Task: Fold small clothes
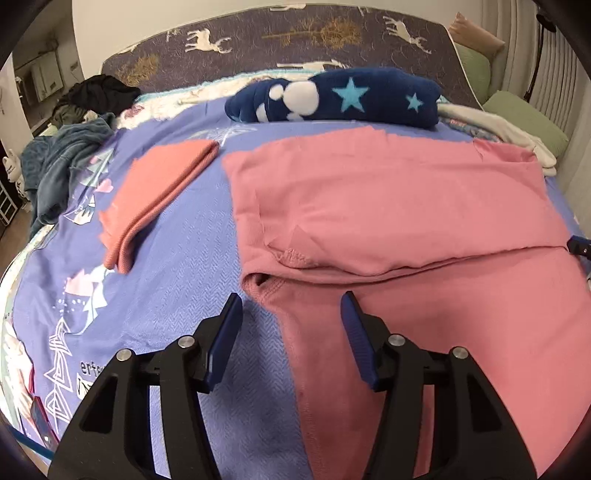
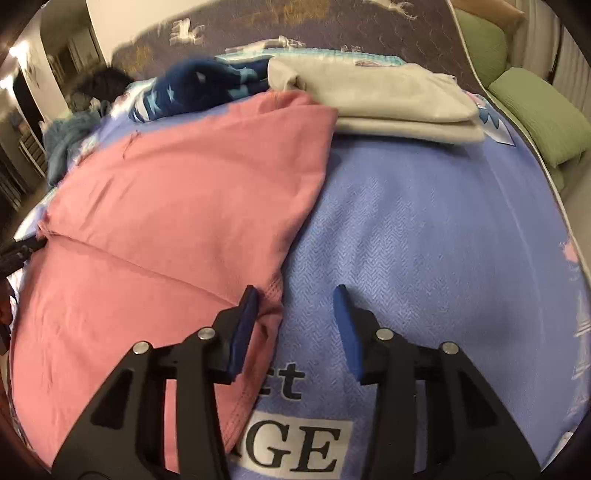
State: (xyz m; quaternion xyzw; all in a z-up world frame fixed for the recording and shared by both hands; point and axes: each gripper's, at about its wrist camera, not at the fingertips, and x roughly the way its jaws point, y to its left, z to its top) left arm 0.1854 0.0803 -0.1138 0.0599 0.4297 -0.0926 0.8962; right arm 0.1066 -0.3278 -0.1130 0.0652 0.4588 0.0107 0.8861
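Purple bedding [image 1: 177, 258] covers the bed, and a pink garment [image 1: 406, 221] lies spread across it, partly folded over itself. Both grippers hover with fingers apart, holding nothing: the left gripper [image 1: 291, 306] at its left edge, the right gripper [image 2: 295, 299] at its right edge. A folded pink piece [image 1: 155, 199] lies beside it.

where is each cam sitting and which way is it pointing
Left wrist: on the left tool, above the pink garment's left edge, facing the headboard; its own open fingers show, plus a bit of the right tool at the frame's right edge.
Right wrist: on the right tool, above the garment's right edge, facing the same way toward a beige stack; its open fingers show.
Shared: the pink garment, navy star blanket, purple sheet, headboard.
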